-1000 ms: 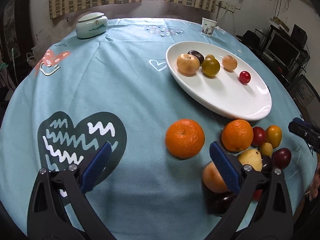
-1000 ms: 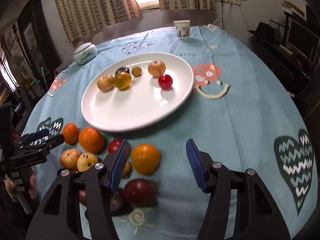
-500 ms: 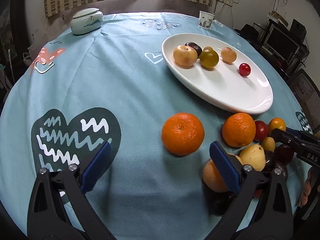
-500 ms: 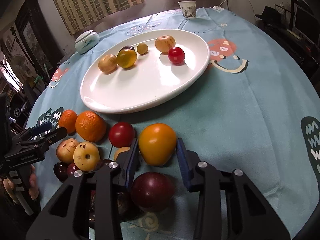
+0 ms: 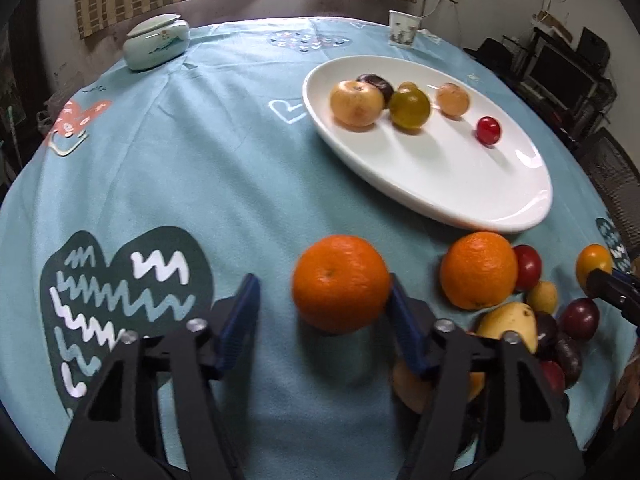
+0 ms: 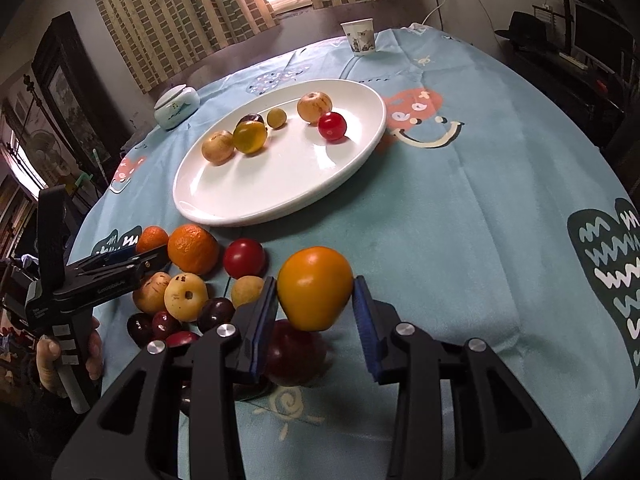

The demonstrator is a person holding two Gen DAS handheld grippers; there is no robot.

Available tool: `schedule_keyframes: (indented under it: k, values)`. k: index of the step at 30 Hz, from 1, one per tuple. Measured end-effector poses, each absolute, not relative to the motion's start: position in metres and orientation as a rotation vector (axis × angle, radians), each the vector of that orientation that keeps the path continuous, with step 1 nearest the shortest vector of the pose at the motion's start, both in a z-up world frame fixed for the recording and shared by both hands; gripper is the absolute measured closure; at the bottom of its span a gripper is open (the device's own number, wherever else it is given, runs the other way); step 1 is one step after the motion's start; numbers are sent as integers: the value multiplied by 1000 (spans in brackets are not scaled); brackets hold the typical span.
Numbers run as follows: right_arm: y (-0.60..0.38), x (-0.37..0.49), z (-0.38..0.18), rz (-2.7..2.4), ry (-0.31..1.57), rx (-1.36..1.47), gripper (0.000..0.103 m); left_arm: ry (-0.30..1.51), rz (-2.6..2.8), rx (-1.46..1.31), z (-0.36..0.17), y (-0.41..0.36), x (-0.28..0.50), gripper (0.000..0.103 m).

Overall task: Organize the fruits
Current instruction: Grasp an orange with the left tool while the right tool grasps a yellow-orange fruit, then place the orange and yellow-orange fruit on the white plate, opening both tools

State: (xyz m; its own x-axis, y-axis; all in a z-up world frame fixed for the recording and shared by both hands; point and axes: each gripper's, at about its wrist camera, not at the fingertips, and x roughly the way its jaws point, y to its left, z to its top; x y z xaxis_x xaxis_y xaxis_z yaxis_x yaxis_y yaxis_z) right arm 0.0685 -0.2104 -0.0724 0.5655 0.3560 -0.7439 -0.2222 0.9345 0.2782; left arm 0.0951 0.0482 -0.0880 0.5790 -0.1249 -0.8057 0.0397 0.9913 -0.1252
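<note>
Two round fruits are being picked at once, one by each gripper. The smooth orange-yellow fruit (image 6: 315,287) sits between the blue pads of the right gripper (image 6: 315,312), and the pads squeeze it from both sides so it will not slip. It seems lifted a little above the blue tablecloth (image 6: 460,216), over a dark red plum (image 6: 294,354).

The bumpy orange mandarin (image 5: 340,282) rests on the cloth between the fingers of the left gripper (image 5: 320,316). Those jaws are closing. The right pad touches the mandarin, but the left pad (image 5: 238,320) has a gap beside it, so the mandarin is not held yet.

Both grippers point down at a slant, I think so the fingers can reach round the fruit from the sides.

More loose fruit lies close together near the big white oval plate (image 6: 248,208): another mandarin (image 6: 193,249), a red tomato (image 6: 244,257), pale yellow fruits and dark plums. The plate already holds six small fruits in a loose row, with lots of bare room, so it is probably where these two go.

A paper cup (image 6: 359,37) and a pale green lidded jar (image 6: 176,107) stand far back, out of the way.
</note>
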Motion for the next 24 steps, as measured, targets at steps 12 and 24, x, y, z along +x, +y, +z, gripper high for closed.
schedule_keyframes:
  k: [12,24]
  values:
    - [-207,62,-69,340,895,151,65,882,-125,-163,-74,55,83,58]
    - [-204,66,-65,354,891,145,65,834,-249,-131,-31,27,66,58]
